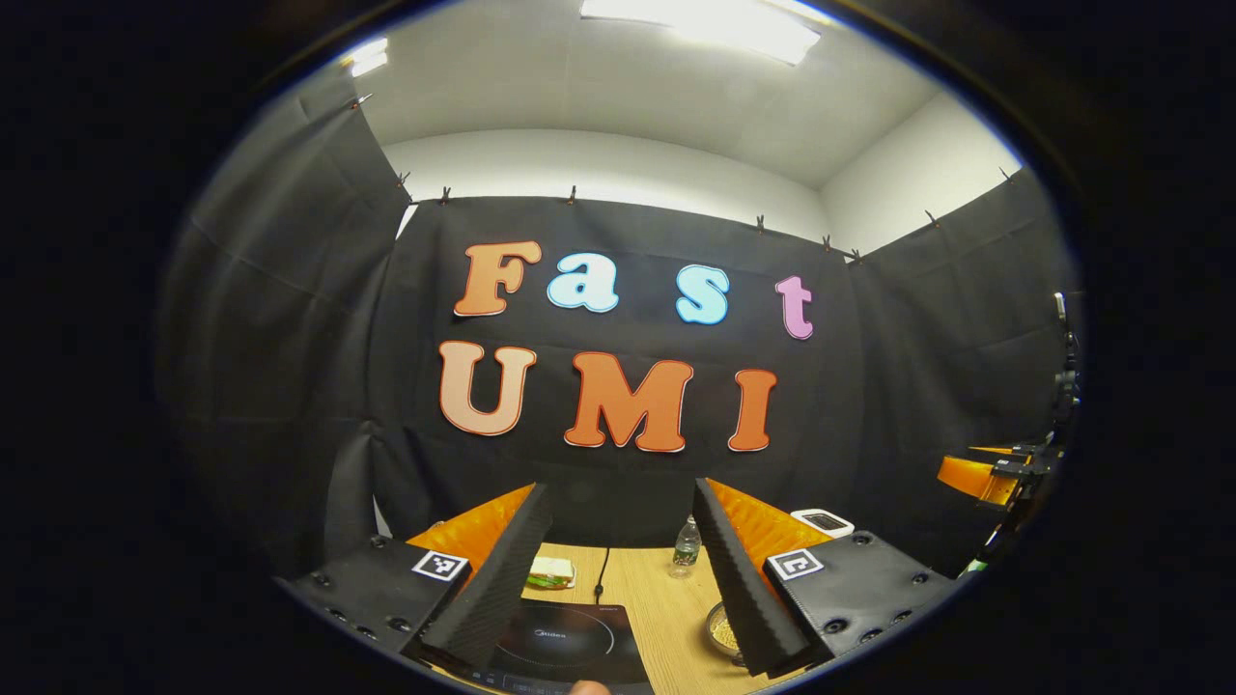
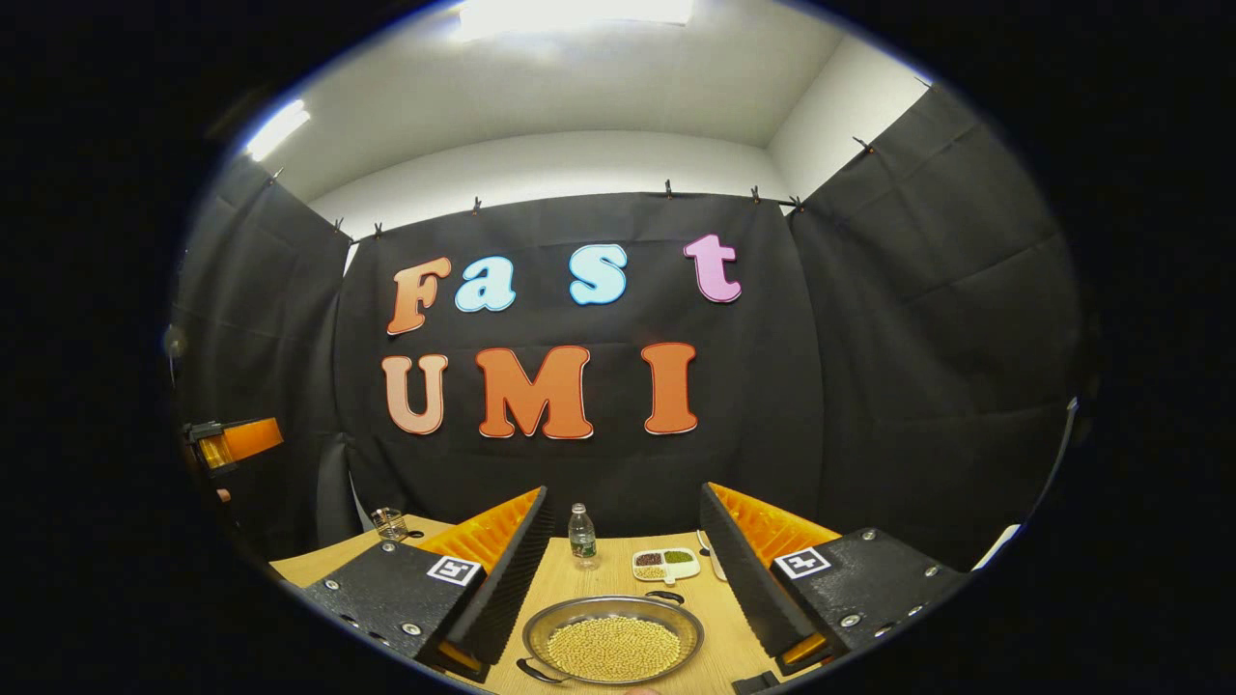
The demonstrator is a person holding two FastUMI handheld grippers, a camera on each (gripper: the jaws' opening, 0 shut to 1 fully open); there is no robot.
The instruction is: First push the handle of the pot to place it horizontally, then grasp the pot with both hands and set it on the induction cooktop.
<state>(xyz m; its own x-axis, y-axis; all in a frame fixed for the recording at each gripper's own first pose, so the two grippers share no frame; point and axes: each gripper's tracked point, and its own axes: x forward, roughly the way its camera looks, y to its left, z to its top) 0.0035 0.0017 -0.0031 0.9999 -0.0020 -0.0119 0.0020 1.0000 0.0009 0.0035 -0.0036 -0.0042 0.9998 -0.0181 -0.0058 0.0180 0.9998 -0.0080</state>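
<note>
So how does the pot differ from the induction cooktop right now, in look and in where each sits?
The pot is round, shiny metal and full of yellowish beans; the induction cooktop is a flat, dark slab with a ring marking and nothing on it. The pot lies between the right gripper's open fingers, the cooktop between the left gripper's. Both rest on the wooden table.

Silver pot (image 2: 612, 637) heaped with pale yellow beans (image 2: 612, 649), on light wooden table (image 2: 579, 579). Glossy black induction cooktop (image 1: 570, 642) with faint ring marking. White sectioned dish (image 2: 665, 565) holding red, green, tan grains.
</note>
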